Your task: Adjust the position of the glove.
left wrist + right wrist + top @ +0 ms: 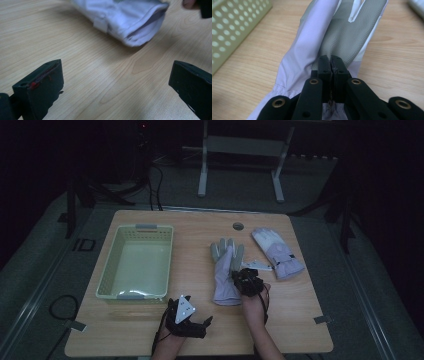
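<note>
So there's a wooden table (200, 227) with a pale green perforated basket (136, 262) on its left side, nothing in it as far as I can see. Two lavender-and-grey gloves are out on the right half. The nearer glove (226, 270) lies flat, fingers pointing away from the person, grippy grey palm up. The second glove (277, 252) sits just to its right, angled, and there's a small white tag or strap (257, 265) between them; kinda hard to tell which glove it belongs to in this dim light.

The right claw (331, 65) sits on the nearer glove around the palm/wrist area, and its jaws are pressed together. From the right gripper view it looks like they're pinching a bit of the glove fabric, with the basket wall off to the side.

The left claw (206, 322) is down near the front edge of the table, low over the wood and pointing right, touching nothing. Its jaws are spread wide apart. In the left gripper view the cuff end of the nearer glove (130, 20) lies ahead of it, well clear of both jaws.
</note>
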### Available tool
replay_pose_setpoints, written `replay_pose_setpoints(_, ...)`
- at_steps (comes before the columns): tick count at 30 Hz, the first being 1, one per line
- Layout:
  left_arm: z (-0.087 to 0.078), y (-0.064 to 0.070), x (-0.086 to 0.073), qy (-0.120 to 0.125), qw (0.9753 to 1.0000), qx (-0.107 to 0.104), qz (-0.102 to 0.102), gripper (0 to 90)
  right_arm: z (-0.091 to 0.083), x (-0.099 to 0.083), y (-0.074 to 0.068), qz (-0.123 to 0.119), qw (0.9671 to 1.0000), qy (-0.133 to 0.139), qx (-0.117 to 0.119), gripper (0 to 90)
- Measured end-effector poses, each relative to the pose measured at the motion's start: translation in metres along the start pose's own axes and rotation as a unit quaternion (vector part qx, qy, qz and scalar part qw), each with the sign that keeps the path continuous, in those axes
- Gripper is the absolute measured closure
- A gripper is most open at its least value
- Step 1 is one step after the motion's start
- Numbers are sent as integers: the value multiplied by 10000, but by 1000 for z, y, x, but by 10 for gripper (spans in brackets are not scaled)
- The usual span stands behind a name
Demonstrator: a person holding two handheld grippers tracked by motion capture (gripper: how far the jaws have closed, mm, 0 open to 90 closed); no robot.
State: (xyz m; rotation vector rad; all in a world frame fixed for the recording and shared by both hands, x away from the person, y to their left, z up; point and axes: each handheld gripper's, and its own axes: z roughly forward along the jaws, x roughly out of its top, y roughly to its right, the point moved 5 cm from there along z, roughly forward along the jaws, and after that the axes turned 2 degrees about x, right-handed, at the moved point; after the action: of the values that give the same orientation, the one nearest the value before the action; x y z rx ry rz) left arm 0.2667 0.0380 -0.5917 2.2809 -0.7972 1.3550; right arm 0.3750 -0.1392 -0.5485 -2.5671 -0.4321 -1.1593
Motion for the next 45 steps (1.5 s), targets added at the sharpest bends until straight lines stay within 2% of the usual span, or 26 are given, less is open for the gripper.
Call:
replay_pose_setpoints(4, 0, 0, 0, 2, 10000, -3, 5, 0, 20, -6, 0, -96, 9996, -249, -8, 864)
replay_pose_setpoints(7, 0, 0, 0, 2, 10000, -2, 4, 0, 29, -11, 3, -57, 9993, -372, 32, 817)
replay_pose_setpoints(13, 0, 0, 0, -3, 10000, -8, 8, 0, 31, -12, 4, -75, 9990, -432, 73, 733)
replay_pose_setpoints(17, 0, 0, 0, 1, 10000, -8, -12, 0, 23, -7, 6, -189, 9990, -388, 105, 659)
replay_pose_setpoints(23, 0, 0, 0, -3, 10000, -5, 1, 0, 5, 7, 17, -498, 9981, -303, 200, 558)
replay_pose_setpoints(27, 0, 0, 0, -10, 10000, -2, -5, 0, -9, 19, 31, -756, 9967, -231, 191, 540)
replay_pose_setpoints(32, 0, 0, 0, -12, 10000, -5, -3, 0, -20, 30, 49, -773, 9967, -170, 192, 513)
replay_pose_setpoints(40, 0, 0, 0, -7, 10000, -11, -12, 0, -32, 39, 76, -982, 9949, -189, 154, 505)
replay_pose_setpoints(45, 0, 0, 0, -10, 10000, -9, -12, 0, -38, 46, 96, -1121, 9935, -41, 181, 491)
